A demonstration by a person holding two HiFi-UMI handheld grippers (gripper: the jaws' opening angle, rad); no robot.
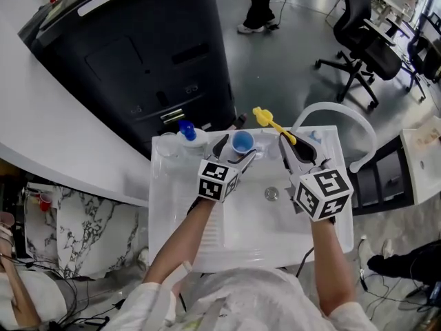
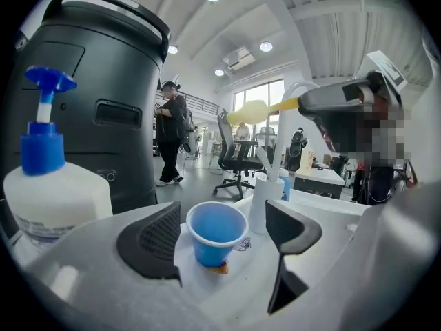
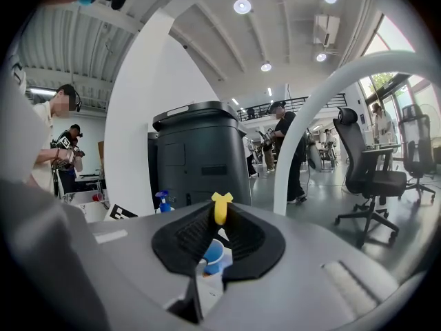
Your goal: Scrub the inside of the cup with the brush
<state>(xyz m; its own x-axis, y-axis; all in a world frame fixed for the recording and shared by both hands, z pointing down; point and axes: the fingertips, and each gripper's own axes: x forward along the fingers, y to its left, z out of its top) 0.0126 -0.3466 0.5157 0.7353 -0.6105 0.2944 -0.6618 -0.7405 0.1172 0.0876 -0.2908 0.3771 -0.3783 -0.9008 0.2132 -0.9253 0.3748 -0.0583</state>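
Observation:
A small blue cup [image 1: 242, 142] stands upright on the back ledge of the white sink [image 1: 207, 233]. My left gripper [image 1: 236, 152] is open, one jaw on each side of the cup [image 2: 216, 233] with a clear gap to each pad. My right gripper [image 1: 295, 149] hovers over the sink's back right, shut on the handle of a yellow brush [image 1: 269, 121] whose head points away toward the back. In the right gripper view the brush [image 3: 221, 207] sticks up between the closed pads, with the cup [image 3: 212, 255] showing below them.
A soap pump bottle with a blue top [image 1: 187, 133] stands left of the cup. A white arched faucet [image 1: 344, 116] curves over the sink's right side, and a drain [image 1: 271, 194] sits mid-basin. A tall black bin [image 1: 138, 54] stands behind. A white holder [image 2: 267, 198] stands just past the cup.

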